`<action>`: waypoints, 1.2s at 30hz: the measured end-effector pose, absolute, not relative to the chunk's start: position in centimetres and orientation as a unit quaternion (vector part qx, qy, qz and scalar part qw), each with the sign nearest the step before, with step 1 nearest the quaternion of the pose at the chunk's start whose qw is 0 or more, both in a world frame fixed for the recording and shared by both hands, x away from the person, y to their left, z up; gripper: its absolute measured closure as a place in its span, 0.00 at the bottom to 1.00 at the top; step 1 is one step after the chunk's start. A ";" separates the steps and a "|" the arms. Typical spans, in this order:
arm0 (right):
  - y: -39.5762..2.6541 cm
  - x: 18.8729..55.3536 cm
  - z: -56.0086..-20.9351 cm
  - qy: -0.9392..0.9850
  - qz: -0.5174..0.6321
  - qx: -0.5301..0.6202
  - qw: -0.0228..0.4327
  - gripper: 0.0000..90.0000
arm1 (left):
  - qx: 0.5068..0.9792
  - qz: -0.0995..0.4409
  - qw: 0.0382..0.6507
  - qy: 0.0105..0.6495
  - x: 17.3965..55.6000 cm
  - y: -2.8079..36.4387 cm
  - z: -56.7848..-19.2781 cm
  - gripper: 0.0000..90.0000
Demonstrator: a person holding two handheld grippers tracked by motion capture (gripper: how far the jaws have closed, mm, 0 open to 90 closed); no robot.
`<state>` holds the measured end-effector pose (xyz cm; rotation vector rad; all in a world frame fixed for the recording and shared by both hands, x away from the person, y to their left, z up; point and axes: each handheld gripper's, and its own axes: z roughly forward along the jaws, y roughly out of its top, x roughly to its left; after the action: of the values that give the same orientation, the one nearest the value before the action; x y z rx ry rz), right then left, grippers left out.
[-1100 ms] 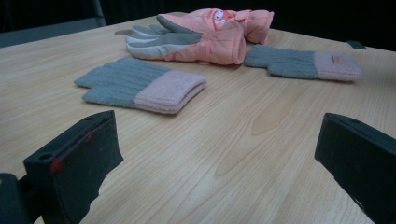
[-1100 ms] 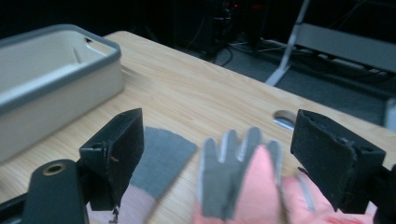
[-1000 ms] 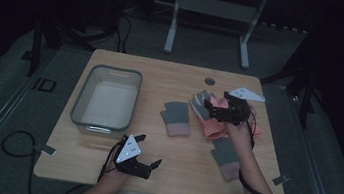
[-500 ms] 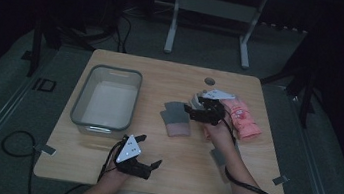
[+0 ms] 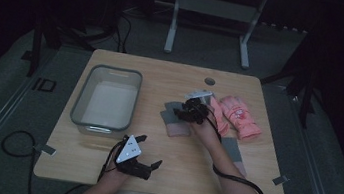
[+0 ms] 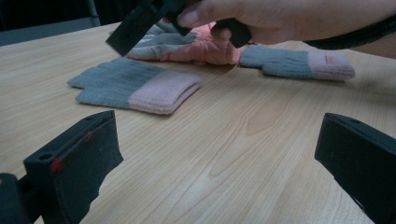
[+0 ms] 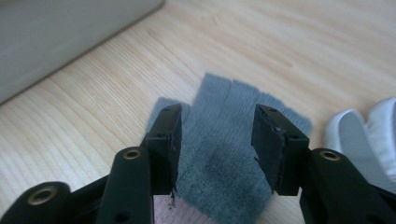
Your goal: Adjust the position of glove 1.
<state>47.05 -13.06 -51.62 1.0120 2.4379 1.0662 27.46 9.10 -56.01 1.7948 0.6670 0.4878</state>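
Wooden tabletop carried a grey-and-pink glove right of the plastic tub; the right gripper, jaws just narrowing, straddled it unpressed. The left gripper was held wide, empty.

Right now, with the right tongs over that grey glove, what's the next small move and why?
Probably finish closing the right tongs on the grey glove. Their jaws have just been closing and straddle its knit, lying flat on the table, with a gap left on both sides, so nothing looks pinched yet.
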 end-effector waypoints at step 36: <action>-12.1 46.5 -51.7 0.841 0.351 0.386 0.139 0.96 | 0.757 0.206 0.550 0.287 27.5 9.1 -56.0 0.00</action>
<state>46.51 -12.07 -51.65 1.1171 2.4321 1.0160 27.48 9.07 -56.01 1.7911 0.6785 0.4881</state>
